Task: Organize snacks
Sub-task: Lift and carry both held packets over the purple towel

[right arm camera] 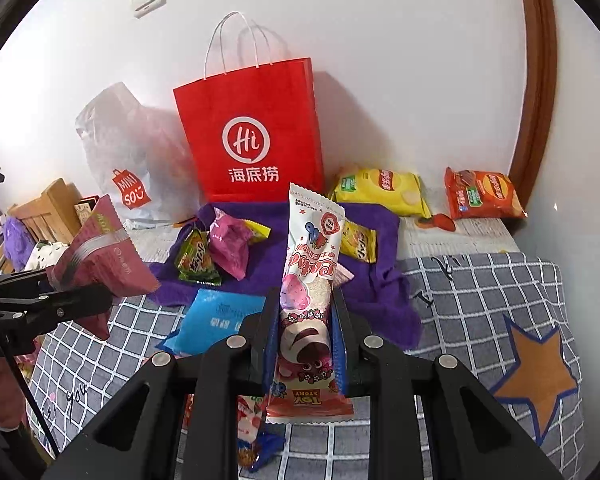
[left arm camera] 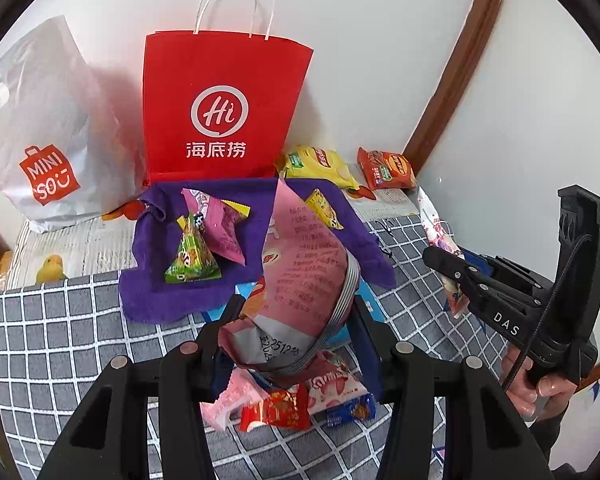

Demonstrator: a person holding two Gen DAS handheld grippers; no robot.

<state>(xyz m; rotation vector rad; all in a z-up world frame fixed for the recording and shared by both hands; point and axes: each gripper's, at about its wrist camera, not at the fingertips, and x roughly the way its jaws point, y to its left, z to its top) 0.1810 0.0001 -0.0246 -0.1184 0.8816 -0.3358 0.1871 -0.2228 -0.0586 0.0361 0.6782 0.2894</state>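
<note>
My left gripper [left arm camera: 296, 320] is shut on a pink snack bag [left arm camera: 304, 276] and holds it above the checked cloth; it also shows in the right wrist view [right arm camera: 100, 260]. My right gripper [right arm camera: 306, 320] is shut on a long white Toy Story snack packet [right arm camera: 310, 292], held upright; it shows at the right of the left wrist view [left arm camera: 440, 240]. A purple towel [left arm camera: 148, 296] carries a green packet [left arm camera: 192, 260], a magenta packet [left arm camera: 220, 224] and a yellow packet [left arm camera: 324, 208]. A red paper bag [left arm camera: 220, 108] stands behind it against the wall.
A white Miniso plastic bag [left arm camera: 48, 140] sits left of the red bag. A yellow chip bag [left arm camera: 320, 164] and an orange chip bag [left arm camera: 386, 168] lie at the back right. A blue packet [right arm camera: 216, 316] and several small snacks [left arm camera: 300, 404] lie on the checked cloth [left arm camera: 60, 340].
</note>
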